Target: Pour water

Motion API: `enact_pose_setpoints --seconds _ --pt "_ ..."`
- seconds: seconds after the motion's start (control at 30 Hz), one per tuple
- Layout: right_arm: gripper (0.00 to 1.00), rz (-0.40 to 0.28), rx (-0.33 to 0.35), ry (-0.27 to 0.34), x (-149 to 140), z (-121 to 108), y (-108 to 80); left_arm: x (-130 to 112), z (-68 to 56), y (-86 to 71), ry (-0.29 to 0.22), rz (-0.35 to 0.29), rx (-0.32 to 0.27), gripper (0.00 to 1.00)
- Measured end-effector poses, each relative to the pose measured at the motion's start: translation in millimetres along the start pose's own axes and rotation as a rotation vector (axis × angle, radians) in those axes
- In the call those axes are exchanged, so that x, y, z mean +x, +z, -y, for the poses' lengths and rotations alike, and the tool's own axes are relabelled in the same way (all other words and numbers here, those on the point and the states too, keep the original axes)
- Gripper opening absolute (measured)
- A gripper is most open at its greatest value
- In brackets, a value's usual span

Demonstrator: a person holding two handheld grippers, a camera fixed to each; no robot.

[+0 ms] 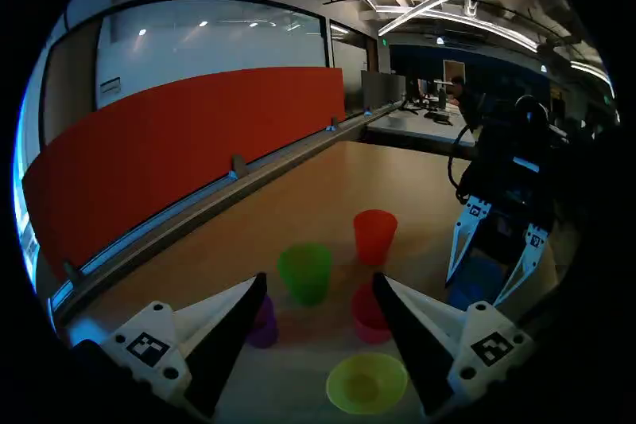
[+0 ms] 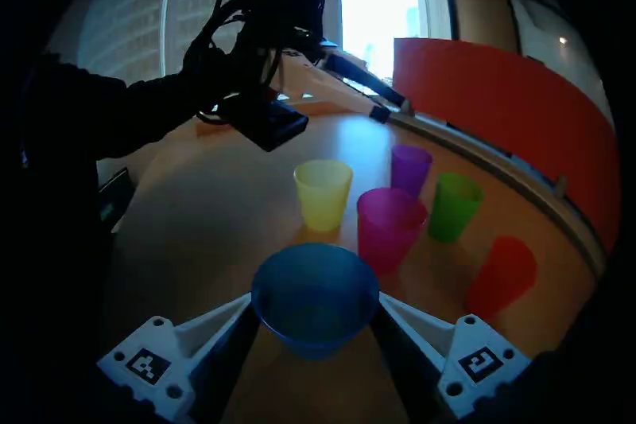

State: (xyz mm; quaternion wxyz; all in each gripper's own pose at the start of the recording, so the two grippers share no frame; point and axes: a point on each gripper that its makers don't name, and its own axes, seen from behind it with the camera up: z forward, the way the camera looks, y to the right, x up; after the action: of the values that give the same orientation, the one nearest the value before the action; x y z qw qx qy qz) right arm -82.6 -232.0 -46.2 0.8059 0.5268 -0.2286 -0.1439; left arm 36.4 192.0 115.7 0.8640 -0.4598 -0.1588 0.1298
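Open-plan office: long wooden desk [image 1: 358,177], red divider panel [image 1: 183,145] along left, strip lights [image 1: 413,14] overhead, workstations [image 1: 429,118] far back.

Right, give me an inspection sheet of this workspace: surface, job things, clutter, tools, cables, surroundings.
Surface: wooden table, cups standing on it.
Job's things: blue cup between the right tool's fingers; yellow cup, pink cup, purple cup, green cup and red cup upright on the table; whether any holds water cannot be told.
Clutter: nothing seen.
Tools: right tool shut on the blue cup; left tool open, holding nothing, above the cups.
Cables: black cable looping at the right tool.
Surroundings: red divider panel, window, ceiling lights.
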Motion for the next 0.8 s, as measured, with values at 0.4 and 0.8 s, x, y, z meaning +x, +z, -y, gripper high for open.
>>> enact_pose_setpoints --seconds 0.4,0.8 --pt "0.89 -0.069 -0.059 0.025 37 -17 -38.1 5 -9.7 -5.4 0.003 -0.004 -0.002 0.99" --pt "0.89 -0.16 -0.121 0.047 77 -35 -73.1 1 -10.1 -6.8 -0.026 -0.007 0.005 1.0"
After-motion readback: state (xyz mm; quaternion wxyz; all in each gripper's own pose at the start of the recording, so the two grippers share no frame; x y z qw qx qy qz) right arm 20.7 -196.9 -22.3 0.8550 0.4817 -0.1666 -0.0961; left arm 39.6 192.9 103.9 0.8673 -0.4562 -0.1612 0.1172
